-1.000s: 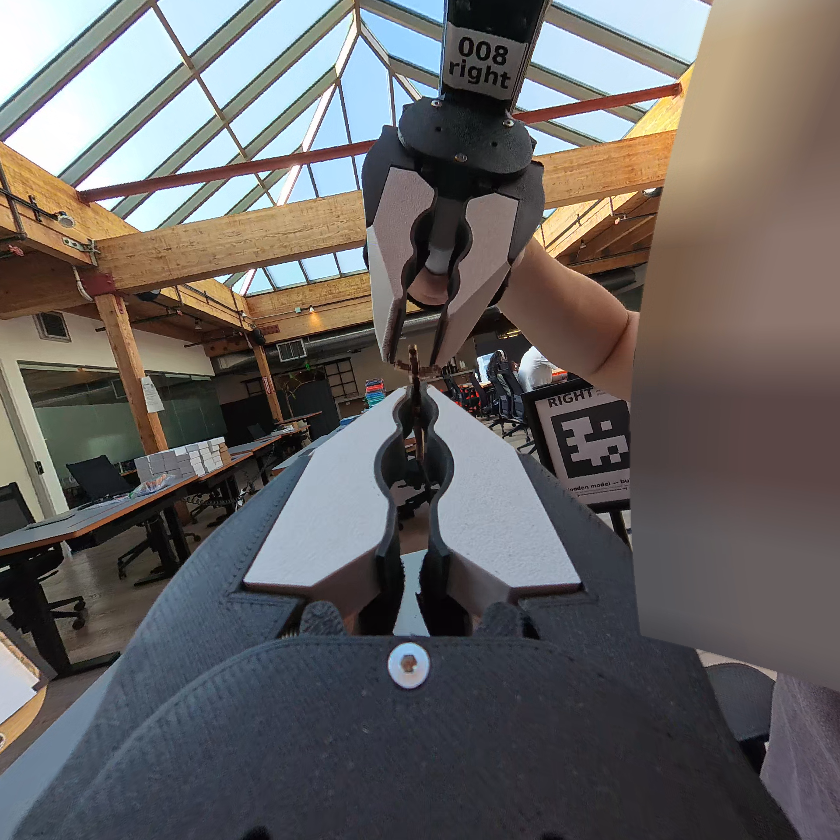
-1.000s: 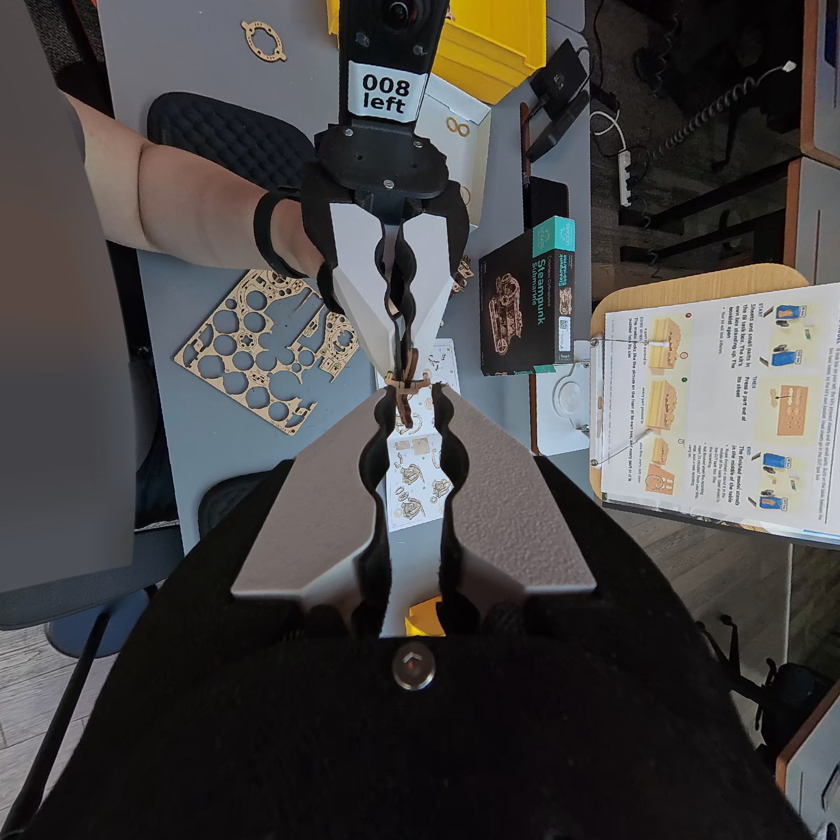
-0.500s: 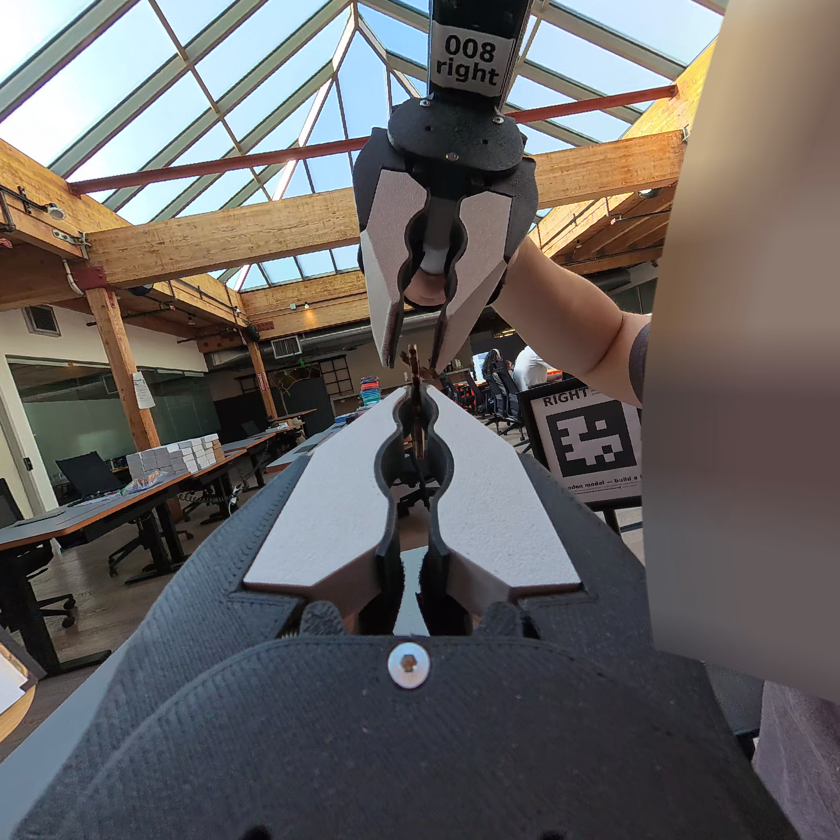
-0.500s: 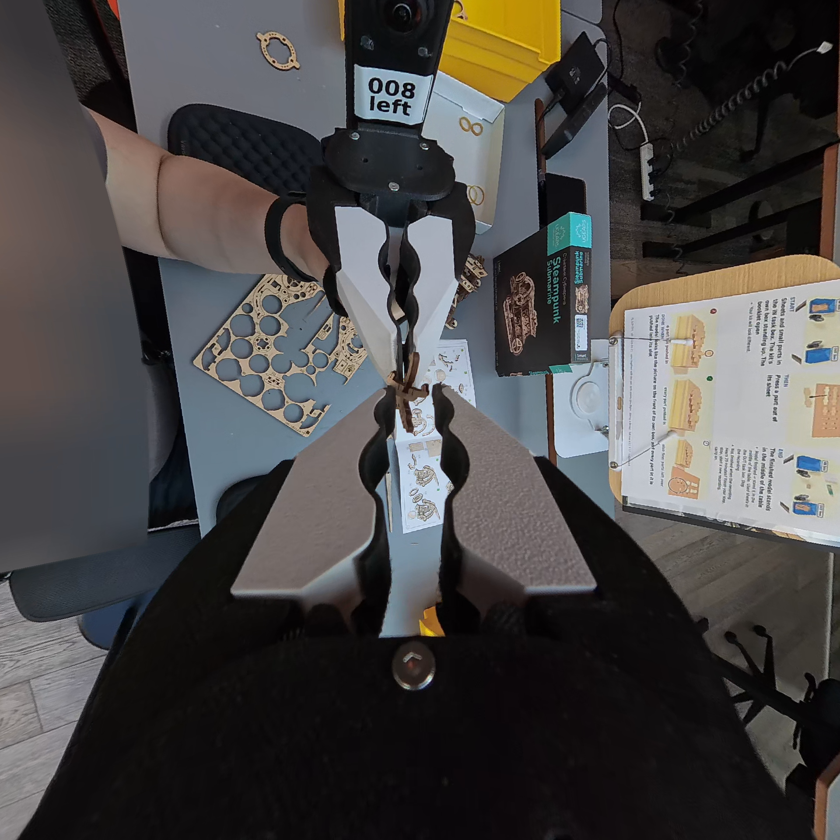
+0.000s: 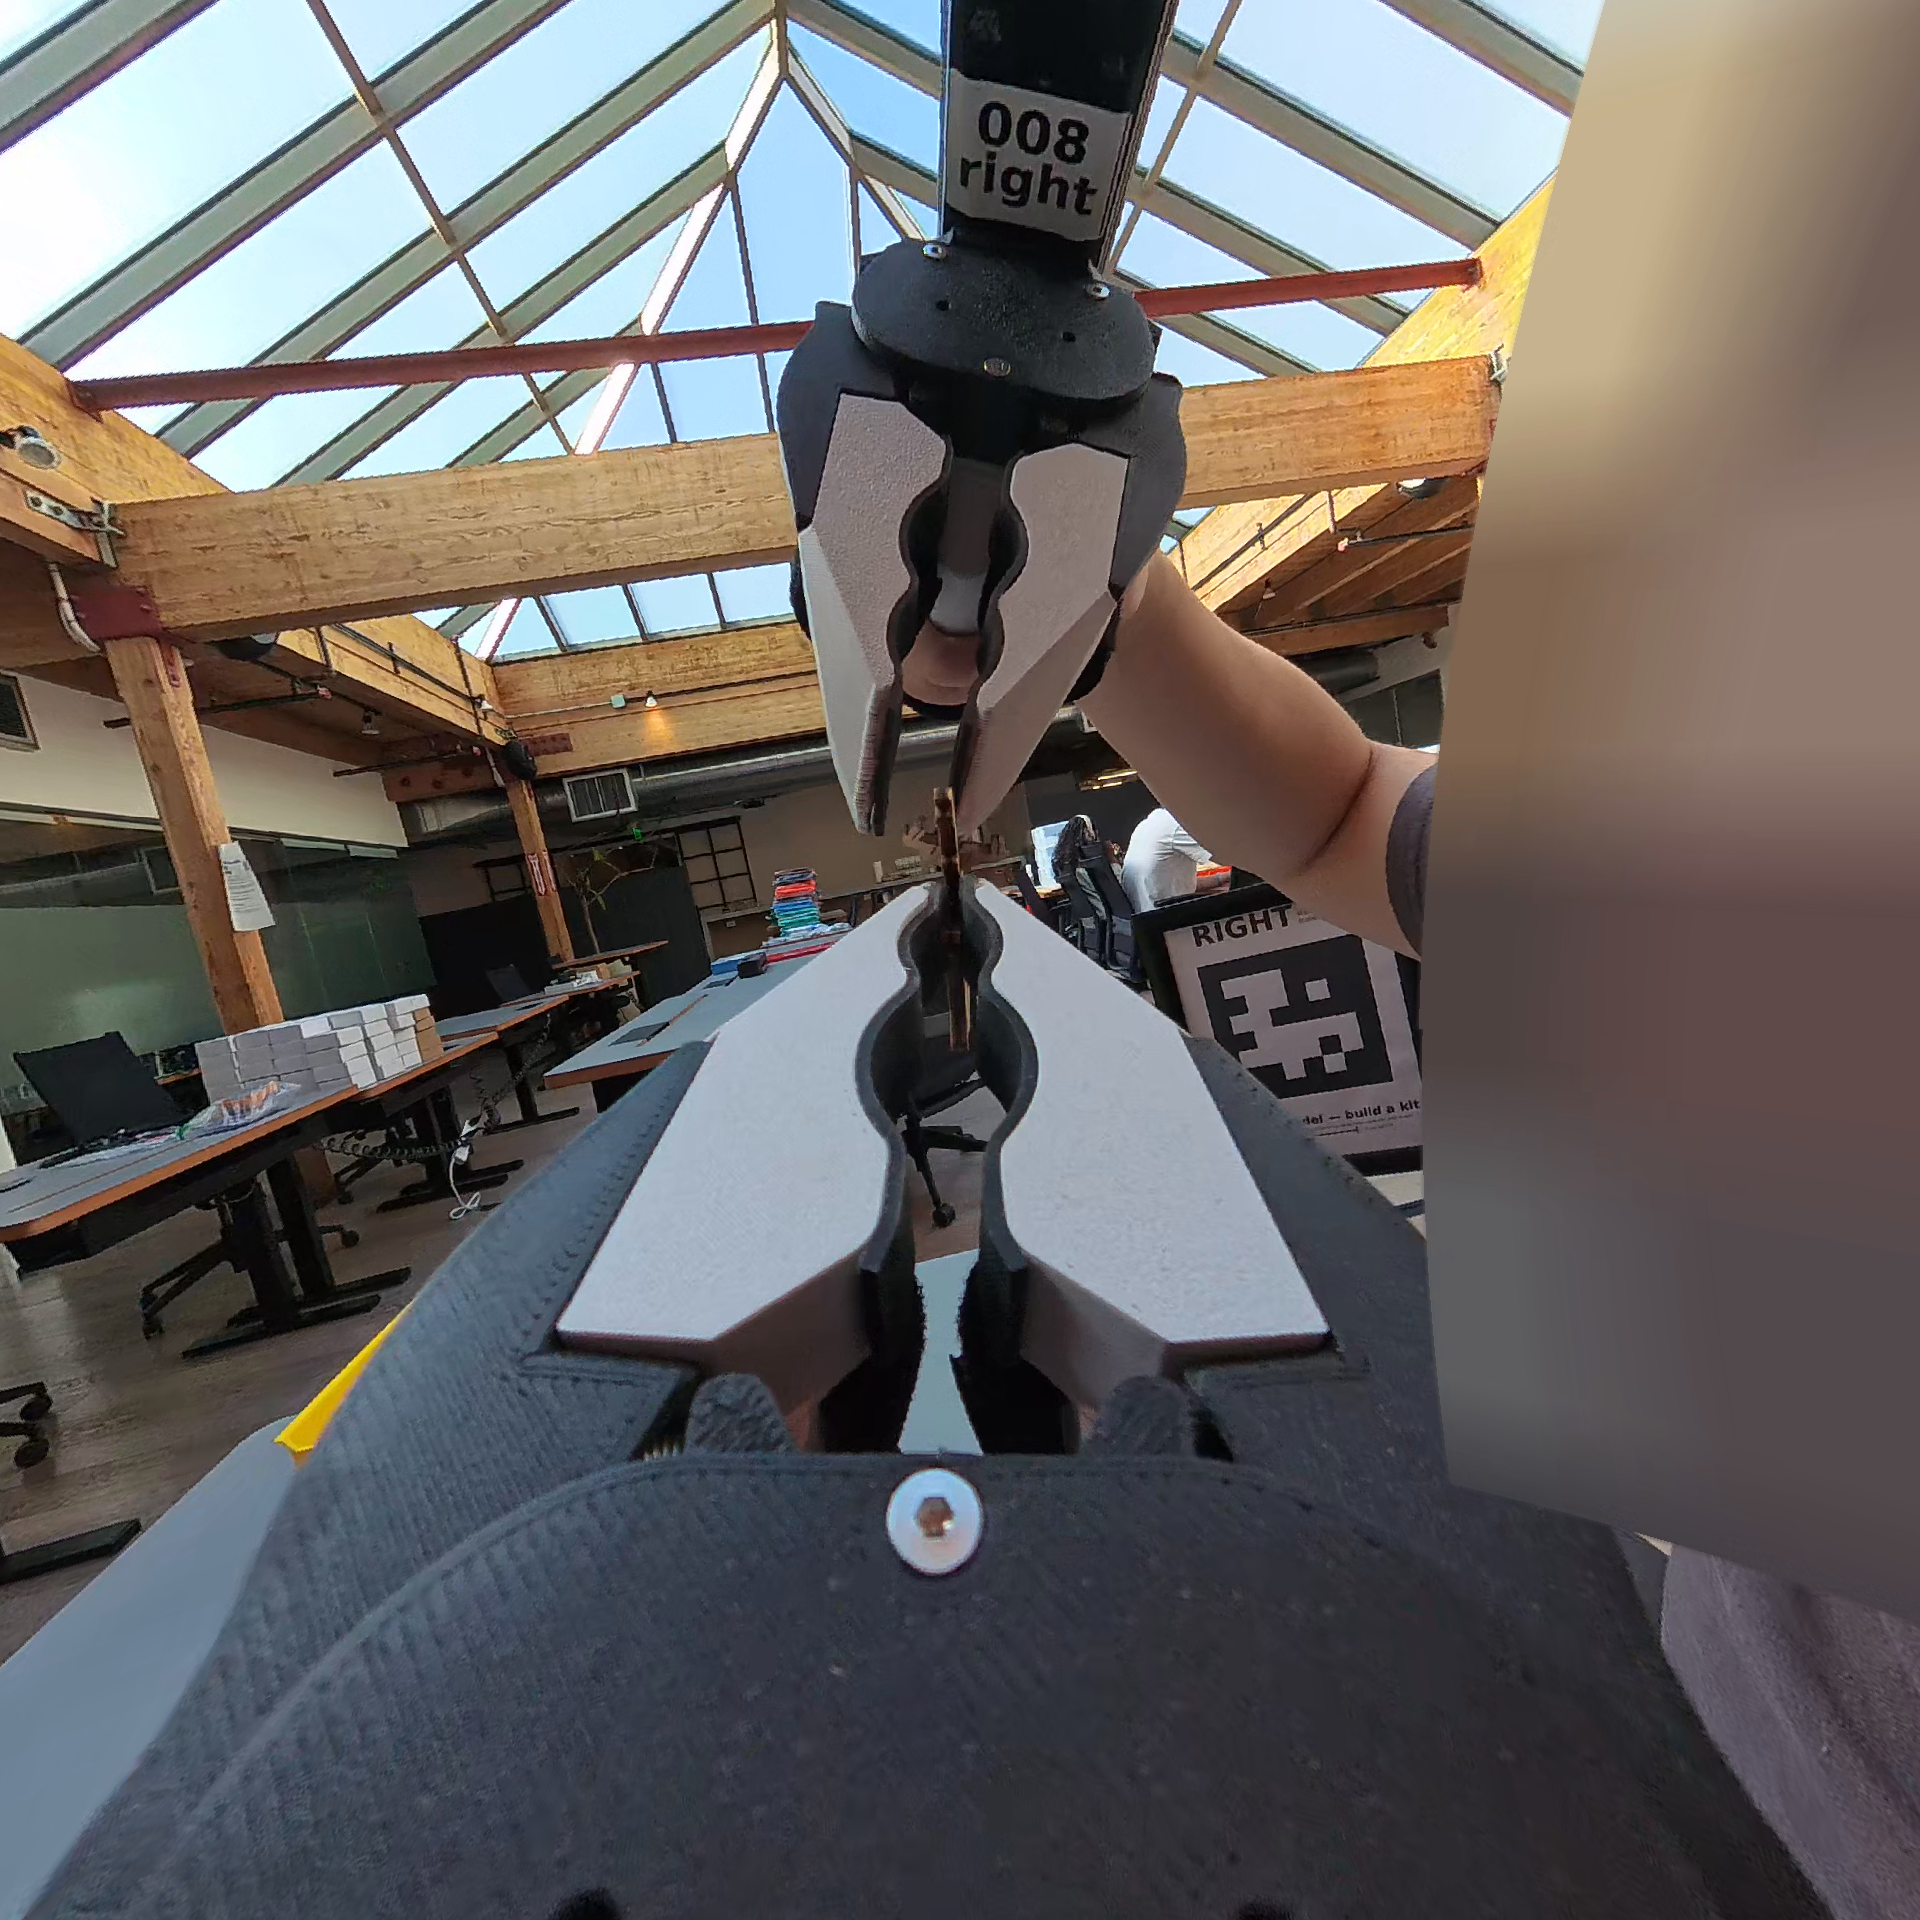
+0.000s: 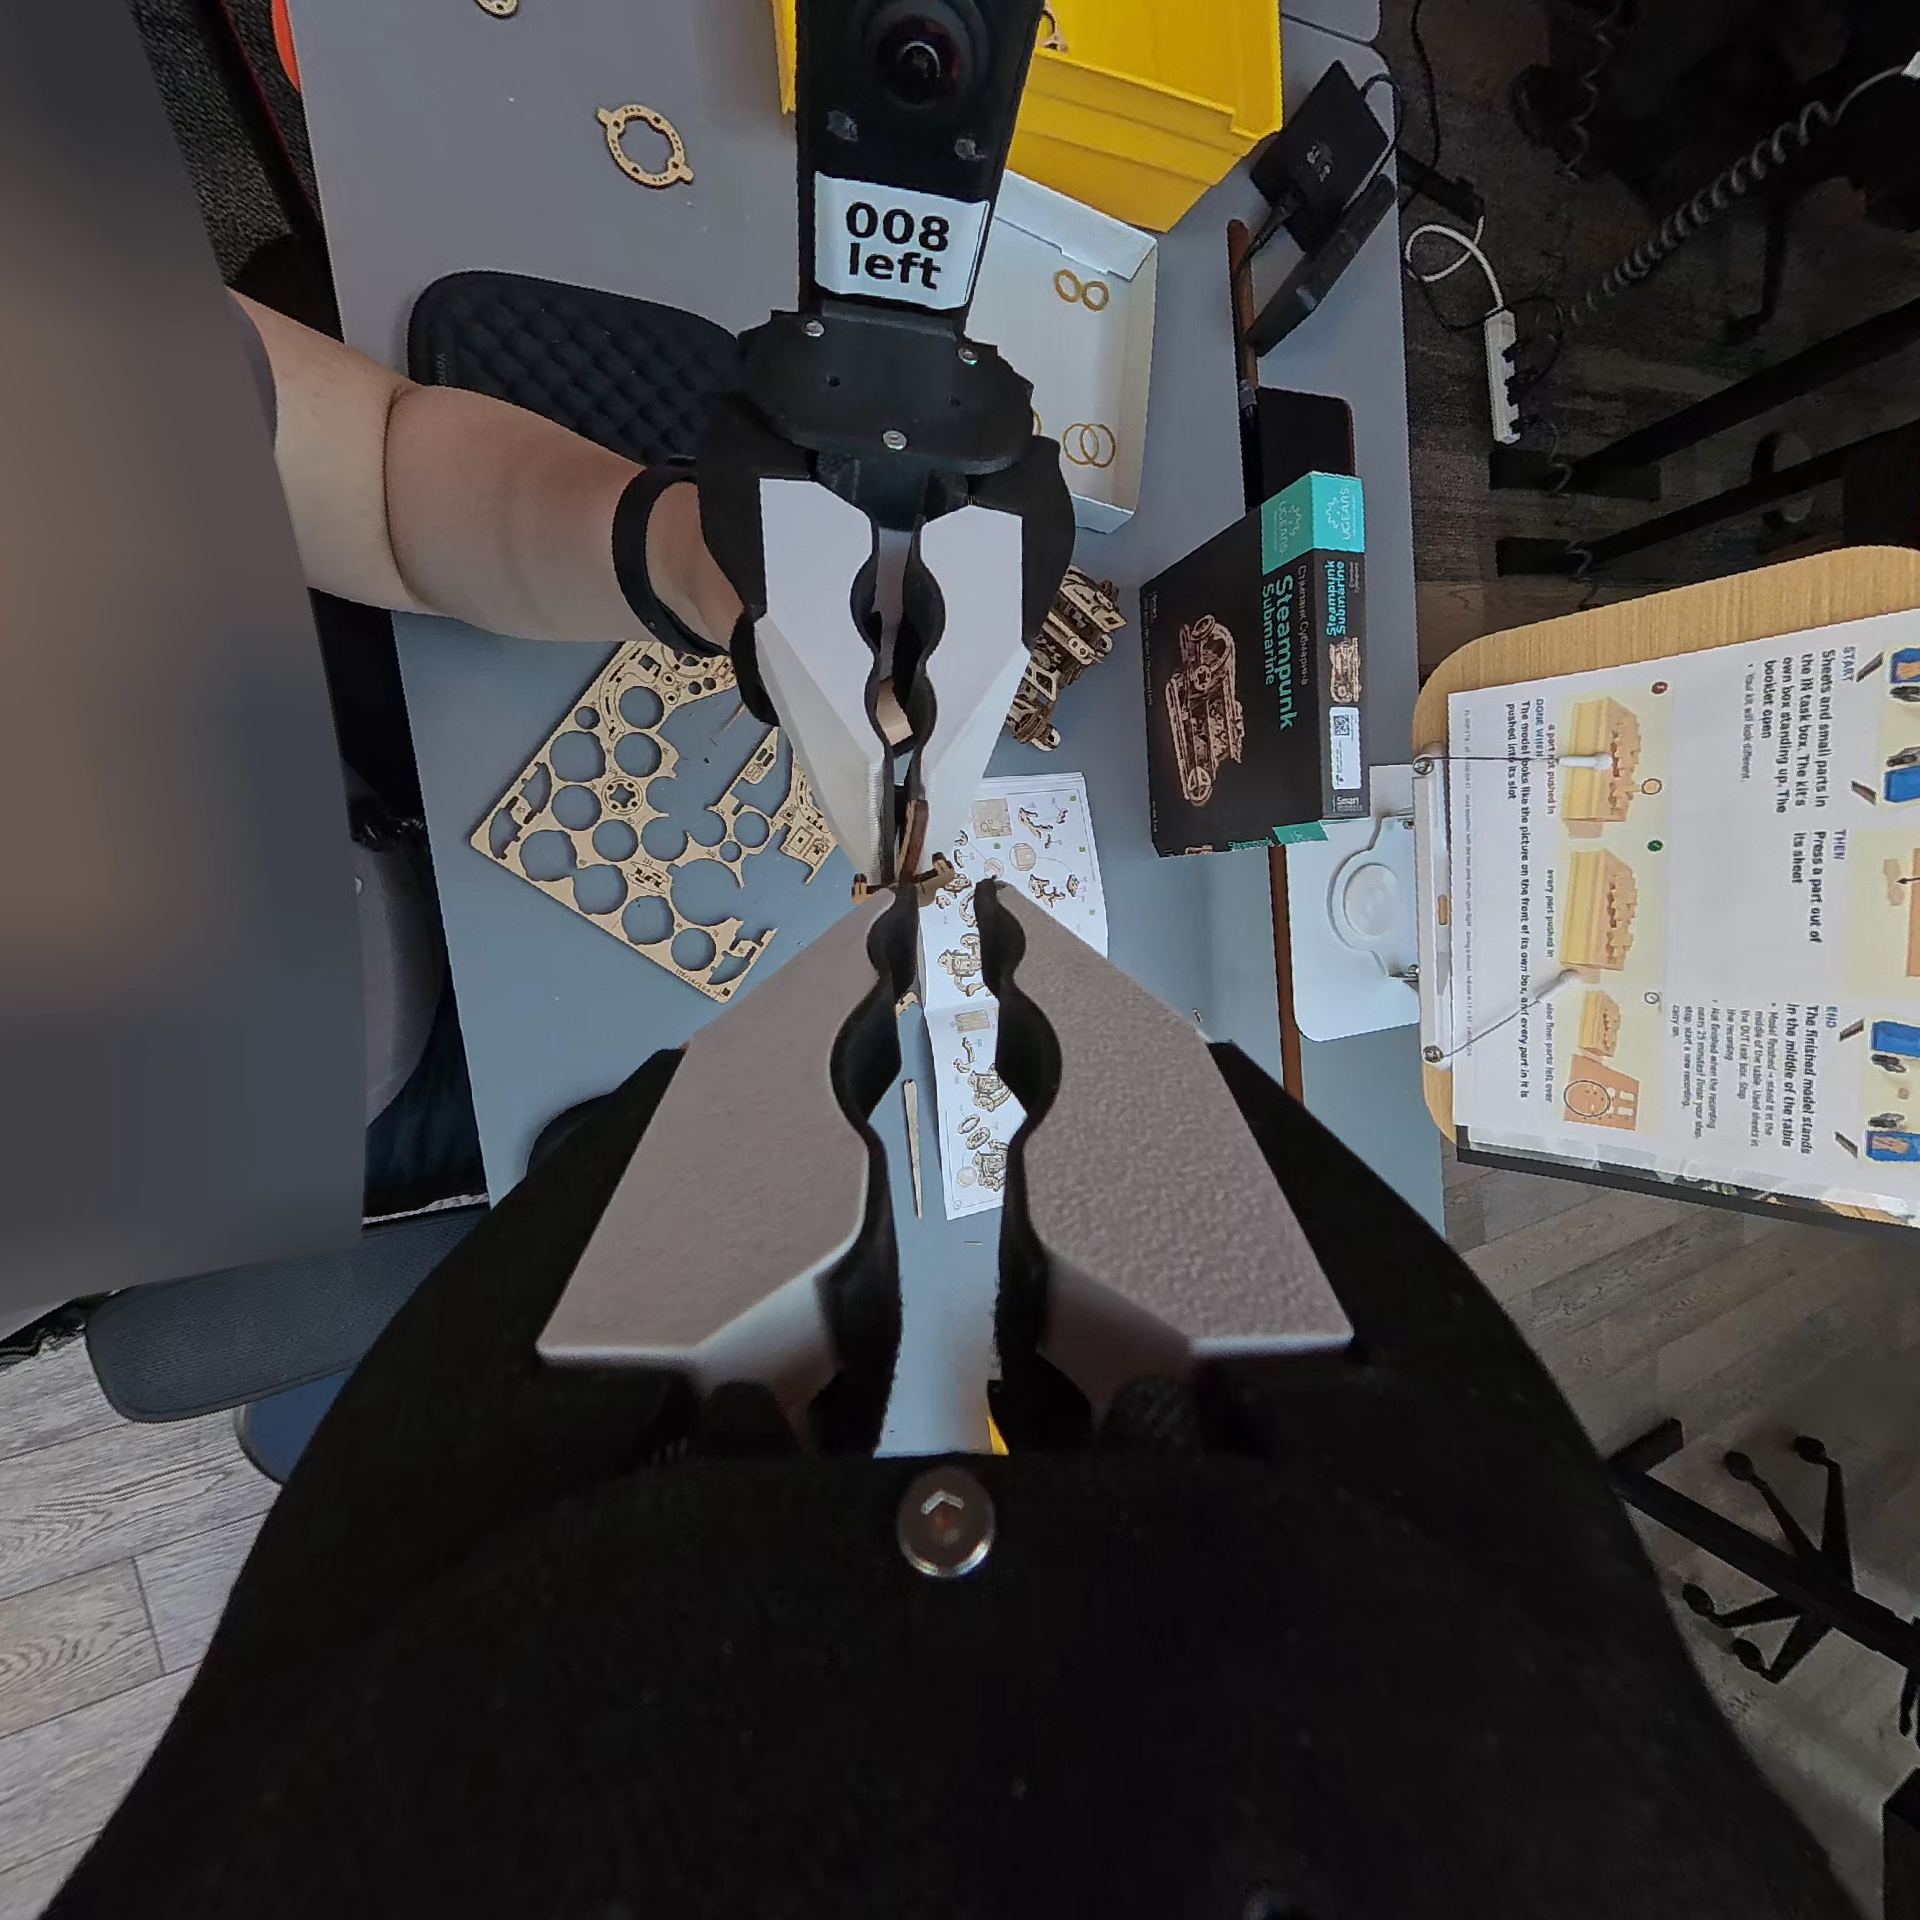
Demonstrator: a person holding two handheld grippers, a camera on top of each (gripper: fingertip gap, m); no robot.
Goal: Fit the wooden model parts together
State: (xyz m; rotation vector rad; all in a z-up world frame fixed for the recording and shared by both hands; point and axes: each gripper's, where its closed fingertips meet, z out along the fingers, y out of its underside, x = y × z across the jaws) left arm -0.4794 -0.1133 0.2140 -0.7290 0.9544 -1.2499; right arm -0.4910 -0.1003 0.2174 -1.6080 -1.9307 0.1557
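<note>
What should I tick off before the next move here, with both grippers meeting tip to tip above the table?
1. Left gripper shut on the upright wooden part: ok.
2. Crosspiece sits at that part's tip: ok.
3. Crosspiece fully seated in its slot: cannot tell.
4. Right gripper has its jaws apart and is not clamping the crosspiece: ok.
5. Right gripper clear of the crosspiece, not touching it: cannot tell.
6. Parts sheet lies flat on the table for the next piece: ok.

Left gripper (image 5: 948,914) pinches wooden part (image 5: 951,935); right gripper (image 5: 920,821) above, parted.
</note>
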